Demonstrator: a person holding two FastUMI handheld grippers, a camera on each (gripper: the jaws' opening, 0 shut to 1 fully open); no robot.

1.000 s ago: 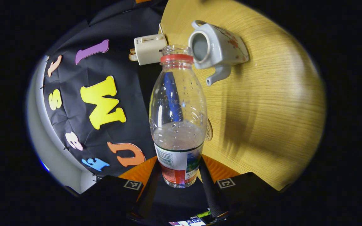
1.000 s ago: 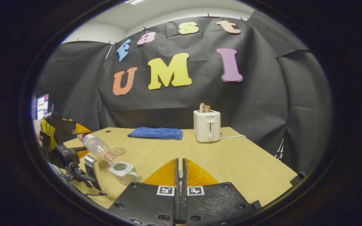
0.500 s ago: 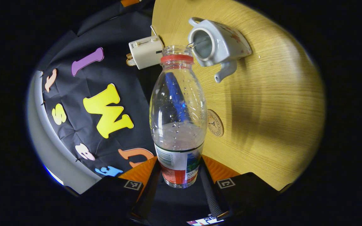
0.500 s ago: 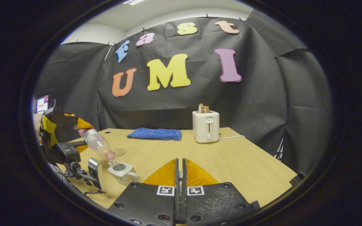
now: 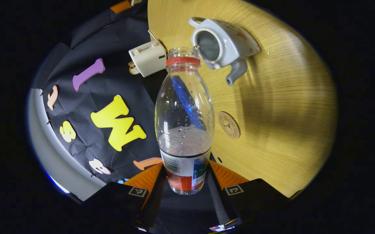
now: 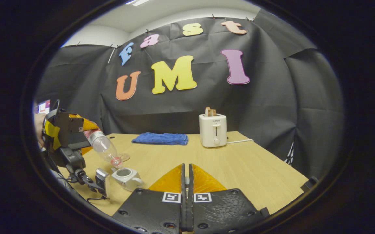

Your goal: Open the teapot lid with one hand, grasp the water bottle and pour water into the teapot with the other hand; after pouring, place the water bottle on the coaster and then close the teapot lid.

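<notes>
Clear water bottle (image 5: 184, 120) clamped in left gripper (image 5: 185, 182), tipped over open teapot (image 5: 221, 44); right gripper (image 6: 186, 185) closed, empty; overtilt risks spilling onto table (image 5: 281, 107).

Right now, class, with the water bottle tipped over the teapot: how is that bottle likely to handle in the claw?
The water bottle looks thin and clear, so probably squeezable. It is only part full, so likely light, with shifting weight. Uncapped and tilted toward the teapot, it would probably spill if jolted.
</notes>
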